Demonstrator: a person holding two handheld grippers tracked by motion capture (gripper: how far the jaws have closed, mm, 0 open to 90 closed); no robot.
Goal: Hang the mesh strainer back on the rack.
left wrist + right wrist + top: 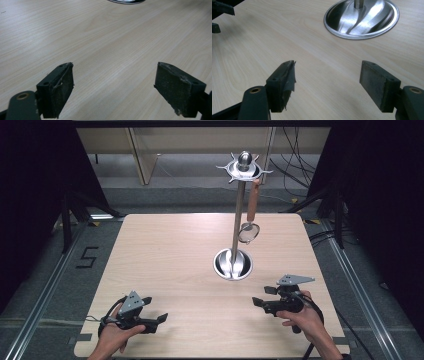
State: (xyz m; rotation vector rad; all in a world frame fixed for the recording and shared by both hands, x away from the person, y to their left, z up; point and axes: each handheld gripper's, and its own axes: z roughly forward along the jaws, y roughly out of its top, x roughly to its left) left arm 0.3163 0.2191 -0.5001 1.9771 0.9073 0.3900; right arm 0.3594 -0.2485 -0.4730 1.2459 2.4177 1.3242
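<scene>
In the left gripper view the steel base (126, 1) of the utensil stand is cut off by the top edge, so just a thin sliver of its rim shows, and both jaws run off the bottom edge. In the right gripper view the stand's pole (359, 3) is cropped just above the base (362, 20), and the other gripper (220, 12) is cut off at the top left corner, too little showing to tell how its jaws stand. In the high view the small strainer (248, 232) hanging from the stand is too small for its mesh to be made out, and both forearms leave the frame at the bottom
</scene>
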